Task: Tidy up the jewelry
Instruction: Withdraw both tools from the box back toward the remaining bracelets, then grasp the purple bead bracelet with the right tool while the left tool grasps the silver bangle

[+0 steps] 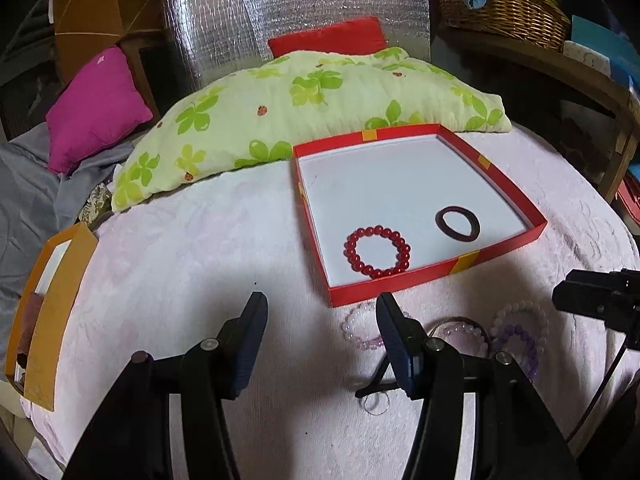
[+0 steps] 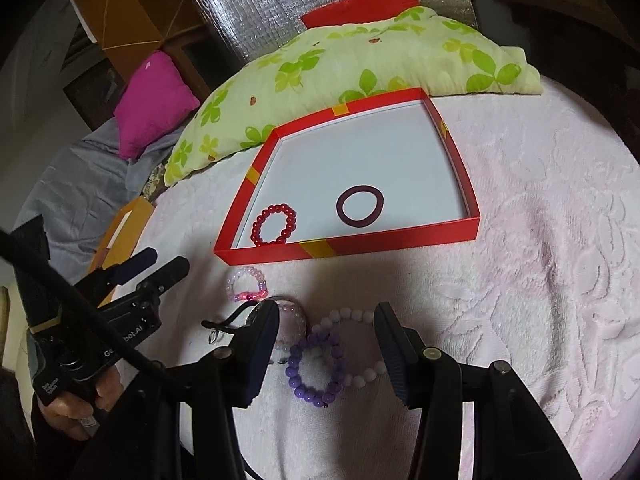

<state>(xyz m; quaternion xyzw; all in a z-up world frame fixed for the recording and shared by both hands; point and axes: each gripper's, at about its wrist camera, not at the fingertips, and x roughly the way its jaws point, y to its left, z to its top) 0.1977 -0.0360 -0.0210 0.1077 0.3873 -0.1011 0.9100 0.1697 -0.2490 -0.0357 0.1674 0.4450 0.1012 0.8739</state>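
A shallow red box (image 1: 400, 286) (image 2: 400, 242) lies on a pink towel. Inside it are a red bead bracelet (image 1: 377, 252) (image 2: 275, 225) and a dark maroon ring band (image 1: 457, 221) (image 2: 360, 205). In front of the box lie a pale pink bead bracelet (image 2: 247, 284) (image 1: 354, 330), a purple bead bracelet (image 2: 316, 364) (image 1: 520, 338), a white bead bracelet (image 2: 356, 346), a clear bead bracelet (image 2: 294, 322) and a black clip (image 2: 224, 325) (image 1: 376, 380). My right gripper (image 2: 326, 314) is open over the purple and white bracelets. My left gripper (image 1: 320, 308) (image 2: 164, 266) is open and empty, left of the loose pile.
A green clover-print pillow (image 1: 304, 108) lies behind the box, with a red cushion (image 1: 328, 40) and a magenta cushion (image 1: 92, 108) beyond. An orange box (image 1: 44, 320) sits at the towel's left edge. A wicker basket (image 1: 500, 4) stands on a shelf at the right.
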